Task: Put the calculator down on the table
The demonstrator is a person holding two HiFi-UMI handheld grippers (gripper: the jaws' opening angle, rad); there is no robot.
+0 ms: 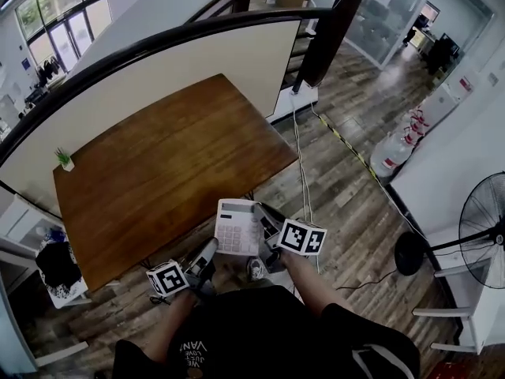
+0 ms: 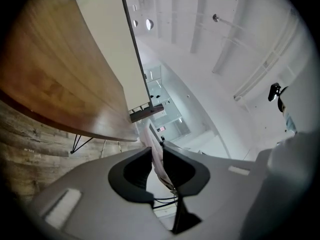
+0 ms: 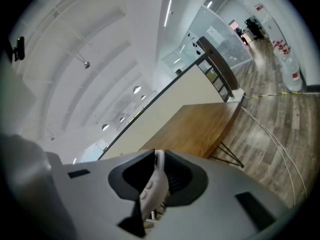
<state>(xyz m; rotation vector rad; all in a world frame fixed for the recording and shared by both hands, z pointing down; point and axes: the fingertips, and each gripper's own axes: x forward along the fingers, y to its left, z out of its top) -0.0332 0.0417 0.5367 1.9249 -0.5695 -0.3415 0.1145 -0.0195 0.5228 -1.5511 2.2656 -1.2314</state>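
One calculator [image 1: 238, 226] off surface [image 1: 158, 156], past near edge — pinched by two tools: left tool [image 1: 210, 253], right tool [image 1: 265, 218]. One potted plant [image 1: 63, 159] — left corner.

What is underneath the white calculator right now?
The calculator is off the table, held by the left gripper and right gripper. Wooden floor shows around it; the spot directly beneath is hidden by the calculator itself.

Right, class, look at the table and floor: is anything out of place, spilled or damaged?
Nothing looks spilled or broken. The calculator is not on the table: it hangs in the air beside the near edge, pinched between the left gripper and the right gripper. A white cable trails loose across the floor.
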